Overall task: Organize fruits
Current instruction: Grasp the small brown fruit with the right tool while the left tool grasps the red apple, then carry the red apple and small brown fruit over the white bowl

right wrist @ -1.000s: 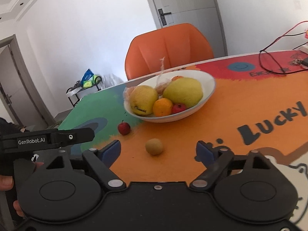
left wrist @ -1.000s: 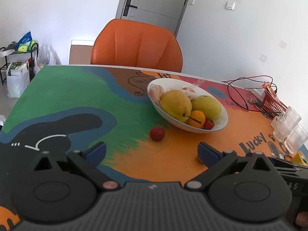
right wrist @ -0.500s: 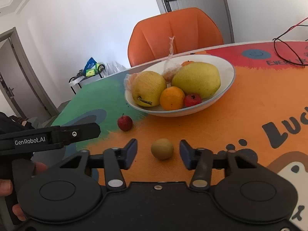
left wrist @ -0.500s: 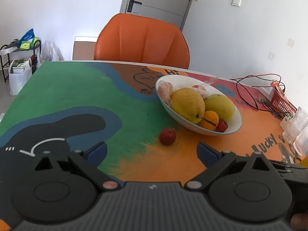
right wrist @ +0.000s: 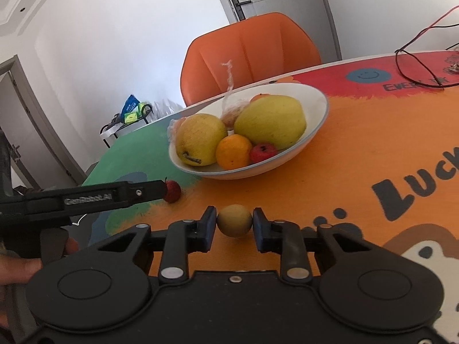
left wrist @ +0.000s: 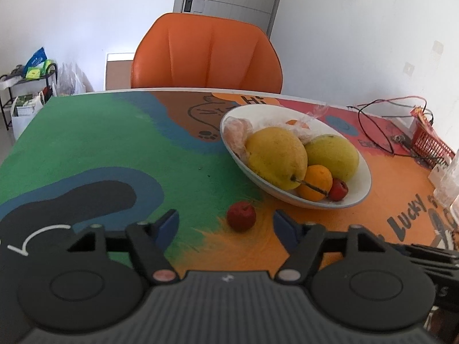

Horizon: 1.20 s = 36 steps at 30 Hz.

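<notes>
A small red fruit [left wrist: 241, 215] lies on the painted table just short of the white bowl [left wrist: 354, 200]. My left gripper [left wrist: 226, 225] has its blue pads on either side of the fruit, slightly behind it. Its jaws are closing and neither pad touches the fruit. In the right wrist view my right gripper [right wrist: 234, 223] is shut on a small round tan fruit [right wrist: 234, 219] resting on the orange part of the table. The bowl [right wrist: 320, 106] holds two big yellow fruits, an orange, a small red fruit and bagged pieces. The left gripper [right wrist: 100, 197] shows side-on beside the red fruit [right wrist: 172, 190].
An orange chair [left wrist: 206, 54] stands behind the table's far edge. At the right are red and black cables [left wrist: 375, 132], a red basket [left wrist: 430, 146] and clear plastic cups [left wrist: 447, 183]. A person's hand [right wrist: 17, 266] holds the left gripper.
The right jaws have closed from wide apart onto the tan fruit. The left gripper has moved forward to the red fruit, and its jaws have narrowed around it.
</notes>
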Each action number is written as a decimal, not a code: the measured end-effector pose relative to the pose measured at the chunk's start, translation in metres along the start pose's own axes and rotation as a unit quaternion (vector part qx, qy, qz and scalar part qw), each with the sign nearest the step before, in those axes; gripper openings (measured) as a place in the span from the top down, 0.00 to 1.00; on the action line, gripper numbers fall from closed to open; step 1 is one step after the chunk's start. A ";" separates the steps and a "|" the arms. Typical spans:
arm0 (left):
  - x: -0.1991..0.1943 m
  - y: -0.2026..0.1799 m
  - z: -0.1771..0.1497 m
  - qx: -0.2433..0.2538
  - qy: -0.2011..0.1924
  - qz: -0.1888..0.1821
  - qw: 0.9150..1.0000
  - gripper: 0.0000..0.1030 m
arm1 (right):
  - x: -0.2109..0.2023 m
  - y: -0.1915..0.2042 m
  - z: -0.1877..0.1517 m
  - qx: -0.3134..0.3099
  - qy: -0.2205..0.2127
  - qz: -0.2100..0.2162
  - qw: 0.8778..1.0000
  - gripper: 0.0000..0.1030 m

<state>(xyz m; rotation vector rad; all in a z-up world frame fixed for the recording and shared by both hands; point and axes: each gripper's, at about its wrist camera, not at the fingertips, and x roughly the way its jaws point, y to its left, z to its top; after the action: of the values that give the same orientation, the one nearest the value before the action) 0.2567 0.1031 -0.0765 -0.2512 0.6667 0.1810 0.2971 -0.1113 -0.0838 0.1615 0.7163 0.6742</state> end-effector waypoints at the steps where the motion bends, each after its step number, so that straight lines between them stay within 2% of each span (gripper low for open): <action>1: 0.002 -0.002 0.000 0.003 0.001 0.001 1.000 0.39 | -0.001 -0.002 0.001 0.001 -0.001 -0.001 1.000 0.75; 9: 0.017 -0.016 0.002 0.024 0.004 0.014 1.000 0.54 | -0.013 -0.015 0.007 0.013 -0.017 -0.006 1.000 0.75; 17: 0.028 -0.017 0.004 0.020 0.004 0.028 0.999 0.77 | -0.024 -0.022 0.016 0.014 -0.036 -0.012 0.999 0.75; 23: 0.023 -0.012 0.003 0.012 -0.006 0.026 1.000 0.78 | -0.027 -0.020 0.027 0.006 -0.047 -0.016 0.999 0.75; 36: -0.008 -0.005 0.008 0.002 -0.030 -0.002 1.000 0.78 | -0.012 -0.015 0.045 0.008 -0.056 -0.012 0.998 0.75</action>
<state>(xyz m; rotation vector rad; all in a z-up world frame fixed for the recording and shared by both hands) 0.2564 0.0998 -0.0639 -0.2414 0.6066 0.1827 0.3274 -0.1264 -0.0485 0.2032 0.6153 0.6328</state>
